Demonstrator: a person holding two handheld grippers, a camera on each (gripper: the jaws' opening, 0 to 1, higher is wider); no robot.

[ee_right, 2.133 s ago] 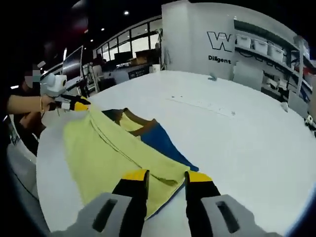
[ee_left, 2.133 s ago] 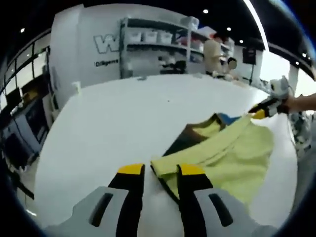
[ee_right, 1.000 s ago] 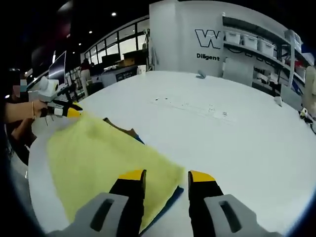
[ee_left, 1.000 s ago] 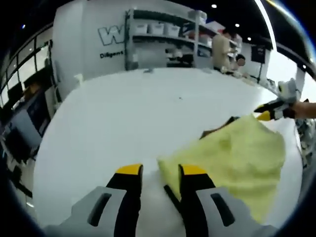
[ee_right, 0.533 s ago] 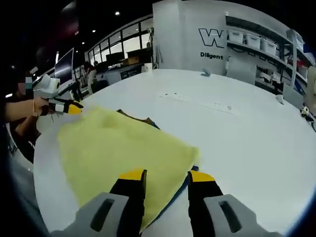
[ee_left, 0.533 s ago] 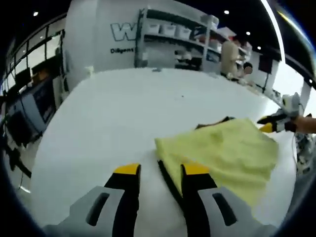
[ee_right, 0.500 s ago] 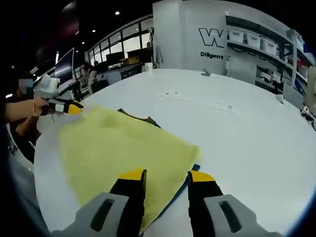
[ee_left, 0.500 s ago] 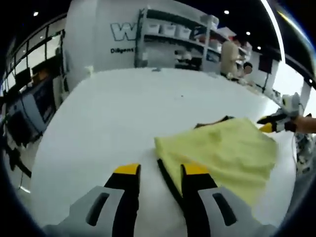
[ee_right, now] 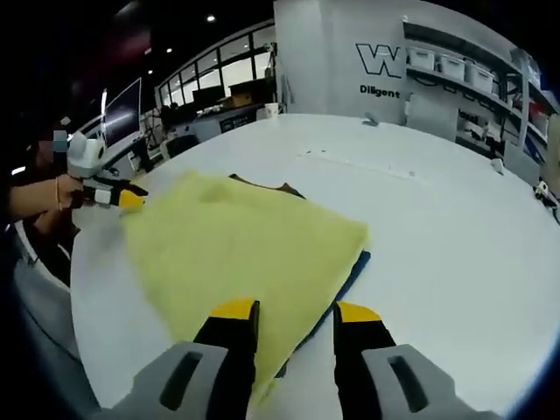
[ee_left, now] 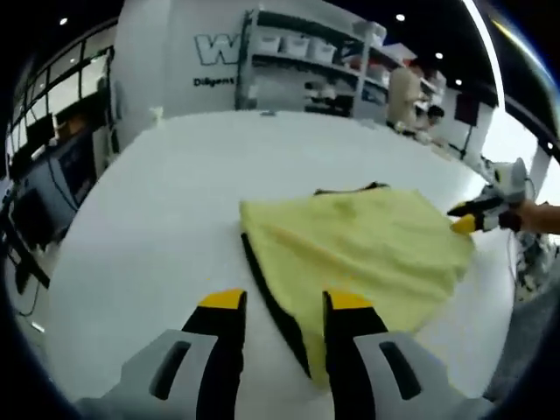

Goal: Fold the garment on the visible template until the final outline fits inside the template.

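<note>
A pale yellow garment [ee_left: 367,245] lies spread on the white round table [ee_left: 149,219]. Its near dark edge [ee_left: 271,302] runs in between my left gripper's [ee_left: 284,302] yellow-tipped jaws, which are shut on that corner. In the right gripper view the same garment [ee_right: 245,245] covers a blue sheet, of which one strip [ee_right: 350,267] shows at the right edge. My right gripper [ee_right: 296,311] is shut on the garment's near corner. Each gripper also appears across the cloth from the other: the right gripper [ee_left: 468,219] and the left gripper [ee_right: 122,197], both at far corners.
A small brown-dark bit [ee_right: 262,184] pokes out past the garment's far edge. A person's hand [ee_right: 35,188] holds the far gripper at the table's rim. Shelves with bins [ee_left: 306,61] and a person [ee_left: 404,92] stand beyond the table. Bare table [ee_right: 455,227] stretches to the right.
The yellow garment has been swept over the dark and blue parts and now lies flatter and wider on the table. Both grippers have kept hold of their corners.
</note>
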